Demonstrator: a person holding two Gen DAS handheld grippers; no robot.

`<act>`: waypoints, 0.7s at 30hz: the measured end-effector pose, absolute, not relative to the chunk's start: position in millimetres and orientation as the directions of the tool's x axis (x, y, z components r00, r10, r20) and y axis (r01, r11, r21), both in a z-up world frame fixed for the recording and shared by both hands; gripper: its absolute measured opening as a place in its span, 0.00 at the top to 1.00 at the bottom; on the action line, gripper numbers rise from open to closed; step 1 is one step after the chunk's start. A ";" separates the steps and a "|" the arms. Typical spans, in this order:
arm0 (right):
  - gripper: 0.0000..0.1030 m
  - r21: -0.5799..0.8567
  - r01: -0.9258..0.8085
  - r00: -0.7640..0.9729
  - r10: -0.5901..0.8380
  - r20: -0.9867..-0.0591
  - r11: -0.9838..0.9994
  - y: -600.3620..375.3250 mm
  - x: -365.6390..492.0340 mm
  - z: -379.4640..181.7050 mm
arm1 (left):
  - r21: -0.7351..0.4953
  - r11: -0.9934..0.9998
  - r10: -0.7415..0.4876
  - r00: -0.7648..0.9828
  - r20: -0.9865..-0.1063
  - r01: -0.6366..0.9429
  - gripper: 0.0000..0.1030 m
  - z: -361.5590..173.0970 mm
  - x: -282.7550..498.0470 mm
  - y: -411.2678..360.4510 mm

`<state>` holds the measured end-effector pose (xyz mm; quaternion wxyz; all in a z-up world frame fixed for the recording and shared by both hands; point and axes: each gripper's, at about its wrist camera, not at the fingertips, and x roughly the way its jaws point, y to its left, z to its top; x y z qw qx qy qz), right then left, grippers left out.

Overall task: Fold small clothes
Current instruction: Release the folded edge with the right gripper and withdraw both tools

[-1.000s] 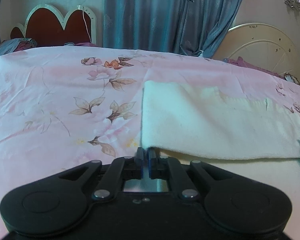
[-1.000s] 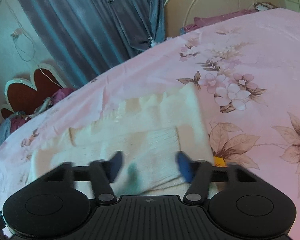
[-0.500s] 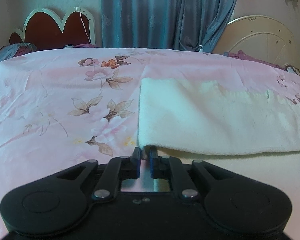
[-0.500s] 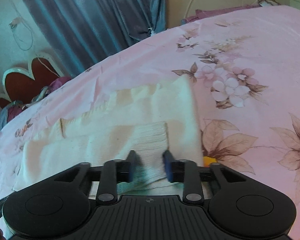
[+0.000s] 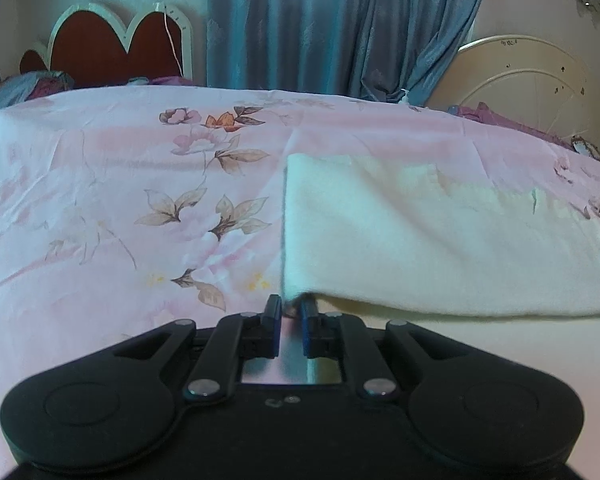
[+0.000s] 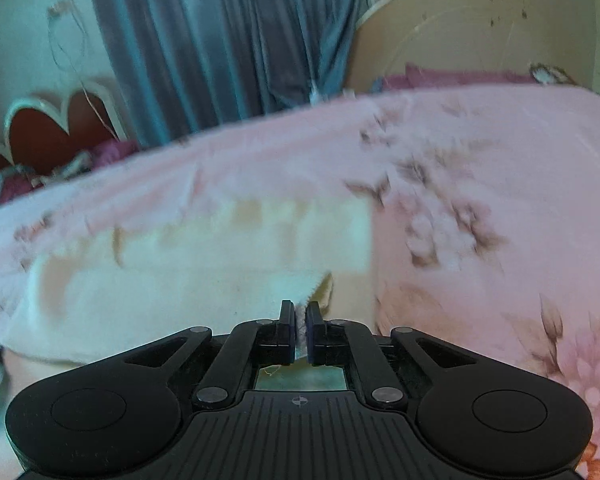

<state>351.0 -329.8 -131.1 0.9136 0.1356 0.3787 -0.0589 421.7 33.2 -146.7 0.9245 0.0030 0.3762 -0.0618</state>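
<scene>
Since a second ago: right gripper (image 6: 299,322) has gone from fingers wide apart over the cloth to fingers drawn narrow with pale knit between them; left gripper (image 5: 291,312) has gone from fingers pressed together to a slight gap.
Garment: cream knit garment (image 5: 432,240) lies flat on the pink floral bedsheet (image 5: 112,208), partly folded, an upper layer lying over a lower one along the near edge.
Left fingers: narrow, at the near left corner of the upper layer; the corner sits at the tips, but whether they grip it I cannot tell.
Right fingers: nearly closed on a ribbed edge of the garment near its right side; this view is blurred by motion.
Step in hand: probably lifting the near edge at both ends to carry it over toward the far side.
Doing it well: keep both ends level and the edge taut between them, so the layer does not sag or twist.
Risk: if the left corner is not truly held, it may slip, leaving a skewed fold.
Far side: blue curtain (image 5: 320,28) and headboard (image 5: 116,40), well apart from the work.
</scene>
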 end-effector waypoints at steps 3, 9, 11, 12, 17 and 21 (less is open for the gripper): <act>0.96 0.174 0.204 0.697 -0.018 -0.717 0.963 -328.0 346.7 -135.4 | -0.090 0.989 -0.144 0.707 -0.692 0.114 0.87 -133.6 417.6 40.7; 0.95 0.201 0.236 0.740 -0.042 -0.671 0.951 -336.2 338.8 -122.5 | -0.121 0.984 -0.178 0.736 -0.653 0.130 0.82 -108.2 430.2 36.1; 0.95 0.220 0.232 0.752 -0.031 -0.659 0.948 -337.3 342.2 -117.6 | -0.135 0.983 -0.184 0.732 -0.656 0.126 0.82 -109.3 443.8 29.3; 0.95 0.219 0.228 0.751 -0.028 -0.659 0.949 -336.8 346.5 -116.6 | -0.135 0.983 -0.185 0.732 -0.655 0.127 0.82 -110.2 448.2 25.0; 0.53 0.222 0.199 0.768 -0.011 -0.641 0.954 -329.0 371.3 -114.0 | -0.108 0.980 -0.197 0.722 -0.663 0.168 0.82 -120.3 471.5 -2.4; 0.53 0.199 0.134 0.759 0.029 -0.650 0.971 -306.7 392.6 -119.4 | -0.067 0.980 -0.182 0.720 -0.669 0.185 0.81 -134.0 487.6 -18.7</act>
